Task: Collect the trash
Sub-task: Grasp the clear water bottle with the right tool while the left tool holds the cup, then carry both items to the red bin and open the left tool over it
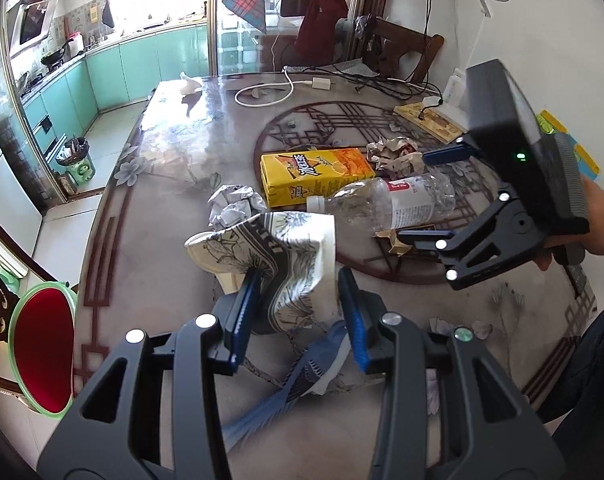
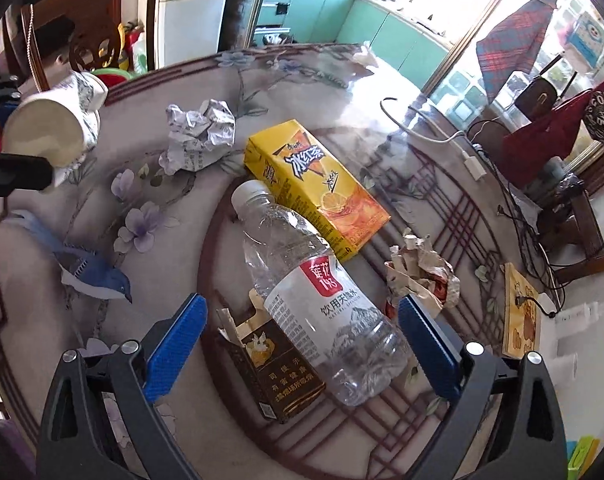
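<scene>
My left gripper (image 1: 298,300) is shut on a crushed paper cup (image 1: 286,260) with a grey leaf print, held just above the table; the cup also shows in the right wrist view (image 2: 50,128). My right gripper (image 2: 302,328) is open, its blue fingers on either side of a clear plastic bottle (image 2: 318,300) that lies on the table. It also shows in the left wrist view (image 1: 430,196). A brown cigarette box (image 2: 270,372) lies under the bottle. A yellow drink carton (image 2: 314,184), a grey crumpled paper (image 2: 198,140) and a brownish crumpled wrapper (image 2: 422,276) lie nearby.
The round table (image 1: 174,184) has a glass top with a flower and bird print. White and black cables (image 1: 270,92) and a yellow book (image 1: 430,120) lie at its far side. A red chair (image 1: 42,344) stands at the left. A wooden chair (image 1: 402,48) stands behind.
</scene>
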`<control>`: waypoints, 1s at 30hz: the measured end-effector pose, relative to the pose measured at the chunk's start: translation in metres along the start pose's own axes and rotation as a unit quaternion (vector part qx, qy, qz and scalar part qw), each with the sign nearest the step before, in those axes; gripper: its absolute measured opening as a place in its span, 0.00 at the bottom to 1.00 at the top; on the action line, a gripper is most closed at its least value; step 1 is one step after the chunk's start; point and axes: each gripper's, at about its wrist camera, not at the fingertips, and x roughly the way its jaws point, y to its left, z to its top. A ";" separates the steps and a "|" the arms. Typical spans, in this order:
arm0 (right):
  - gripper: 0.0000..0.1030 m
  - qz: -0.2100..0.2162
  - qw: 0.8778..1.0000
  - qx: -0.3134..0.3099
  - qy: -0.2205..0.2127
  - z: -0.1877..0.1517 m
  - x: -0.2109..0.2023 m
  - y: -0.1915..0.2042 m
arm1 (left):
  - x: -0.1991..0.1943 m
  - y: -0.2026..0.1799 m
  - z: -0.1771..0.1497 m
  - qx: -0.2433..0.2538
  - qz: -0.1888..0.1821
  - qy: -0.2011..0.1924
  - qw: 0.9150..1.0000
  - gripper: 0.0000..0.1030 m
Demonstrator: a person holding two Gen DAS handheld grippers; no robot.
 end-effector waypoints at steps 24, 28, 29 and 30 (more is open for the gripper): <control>0.49 0.004 0.999 0.027 0.032 0.019 0.017 0.009 | -0.019 0.015 0.007 -0.011 0.000 -0.023 1.000 0.38; 0.49 -0.010 0.999 0.050 -0.012 0.027 -0.016 0.011 | -0.025 0.020 0.007 -0.017 0.006 -0.030 0.999 0.38; 0.49 -0.013 0.998 0.058 -0.025 0.031 -0.025 0.011 | -0.028 0.022 0.007 -0.020 0.008 -0.033 0.999 0.38; 0.49 -0.016 0.997 0.064 -0.037 0.033 -0.034 0.013 | -0.032 0.025 0.007 -0.023 0.010 -0.037 0.999 0.38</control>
